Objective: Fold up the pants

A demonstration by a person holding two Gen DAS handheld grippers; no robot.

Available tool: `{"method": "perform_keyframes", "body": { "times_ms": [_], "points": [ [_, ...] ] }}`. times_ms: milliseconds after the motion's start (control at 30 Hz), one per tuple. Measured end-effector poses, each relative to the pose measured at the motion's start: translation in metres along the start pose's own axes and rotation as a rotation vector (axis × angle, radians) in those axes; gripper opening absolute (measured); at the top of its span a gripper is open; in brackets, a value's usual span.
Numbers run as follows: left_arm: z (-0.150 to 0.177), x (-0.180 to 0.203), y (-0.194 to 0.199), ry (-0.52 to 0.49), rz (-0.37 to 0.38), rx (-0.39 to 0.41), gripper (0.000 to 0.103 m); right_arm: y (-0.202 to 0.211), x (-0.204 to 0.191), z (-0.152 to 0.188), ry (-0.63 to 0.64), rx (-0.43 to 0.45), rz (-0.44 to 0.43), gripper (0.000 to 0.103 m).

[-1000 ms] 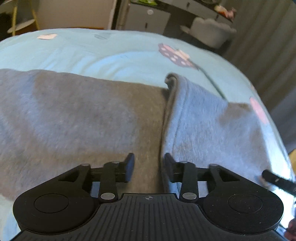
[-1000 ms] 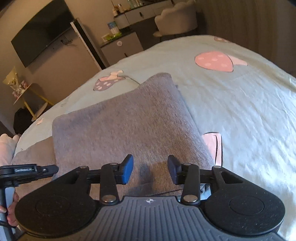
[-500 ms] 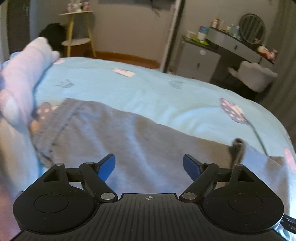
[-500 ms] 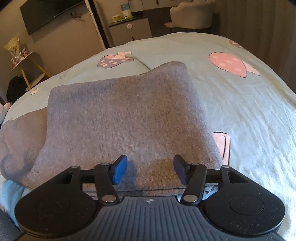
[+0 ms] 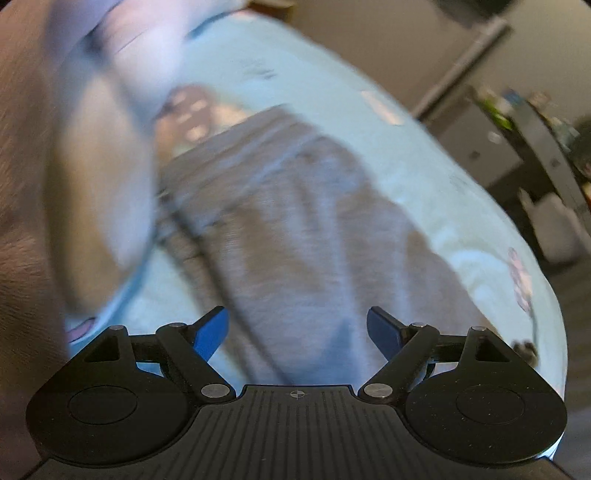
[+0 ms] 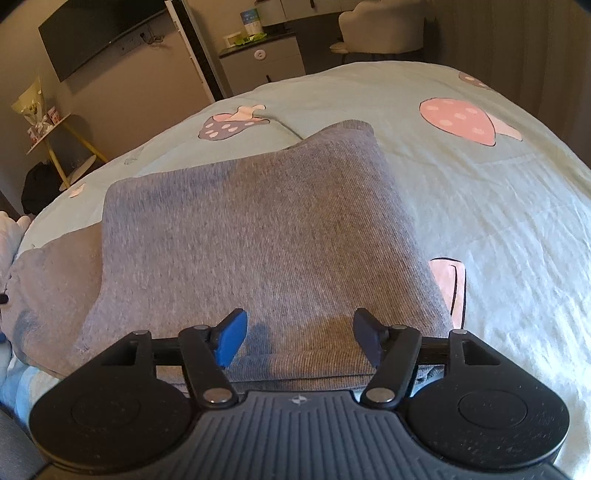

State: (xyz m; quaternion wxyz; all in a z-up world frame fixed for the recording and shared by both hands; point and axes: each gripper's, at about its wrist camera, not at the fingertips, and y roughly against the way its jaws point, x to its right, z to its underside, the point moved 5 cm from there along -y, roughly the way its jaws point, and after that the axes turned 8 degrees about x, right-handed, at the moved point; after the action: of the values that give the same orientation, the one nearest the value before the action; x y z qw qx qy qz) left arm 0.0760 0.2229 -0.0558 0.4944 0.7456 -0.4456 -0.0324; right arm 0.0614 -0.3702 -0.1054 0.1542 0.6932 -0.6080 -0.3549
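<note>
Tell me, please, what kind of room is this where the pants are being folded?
Most likely a bedroom. The grey pants lie on a bed with a light blue mushroom-print cover. Behind it a flat television hangs on the wall, and a small drawer cabinet stands beside a pale upholstered chair.

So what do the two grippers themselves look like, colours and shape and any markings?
Both look alike. The left gripper and right gripper each have a black ribbed base with a small crosshair mark, two round black discs at the sides, black link arms on silver pivot pins, and blue finger pads. No cables show. The left view is blurred, and no sleeve can be made out.
</note>
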Motion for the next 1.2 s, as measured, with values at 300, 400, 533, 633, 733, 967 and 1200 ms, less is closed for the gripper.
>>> {"method": "perform_keyframes", "body": {
  "times_ms": [300, 400, 533, 633, 733, 967, 1200],
  "points": [
    [-0.006, -0.03, -0.028, 0.165, -0.006, -0.006, 0.096, -0.001, 0.005, -0.001, -0.04, 0.002, -0.022, 0.067],
    [-0.007, -0.031, -0.034, 0.177, 0.001, 0.039, 0.096, -0.001, 0.004, -0.001, -0.039, 0.003, -0.022, 0.068],
    [-0.011, -0.032, -0.035, 0.18, 0.005, 0.065, 0.077, 0.0, 0.005, -0.001, -0.043, 0.005, -0.024, 0.068],
    [-0.012, -0.036, -0.025, 0.175, 0.035, 0.085, 0.043, 0.0, 0.006, -0.001, -0.044, 0.006, -0.025, 0.068],
    [-0.014, -0.024, -0.006, 0.104, 0.139, 0.161, 0.031, 0.0, 0.005, -0.001, -0.044, 0.006, -0.025, 0.068],
    [-0.013, -0.019, -0.015, 0.076, 0.149, 0.14, 0.056, 0.0, 0.005, -0.001, -0.042, 0.006, -0.025, 0.069],
    [-0.013, -0.018, -0.017, 0.043, 0.101, 0.117, 0.03, 0.001, 0.006, -0.001, -0.052, 0.013, -0.029, 0.07]
  ]
}}
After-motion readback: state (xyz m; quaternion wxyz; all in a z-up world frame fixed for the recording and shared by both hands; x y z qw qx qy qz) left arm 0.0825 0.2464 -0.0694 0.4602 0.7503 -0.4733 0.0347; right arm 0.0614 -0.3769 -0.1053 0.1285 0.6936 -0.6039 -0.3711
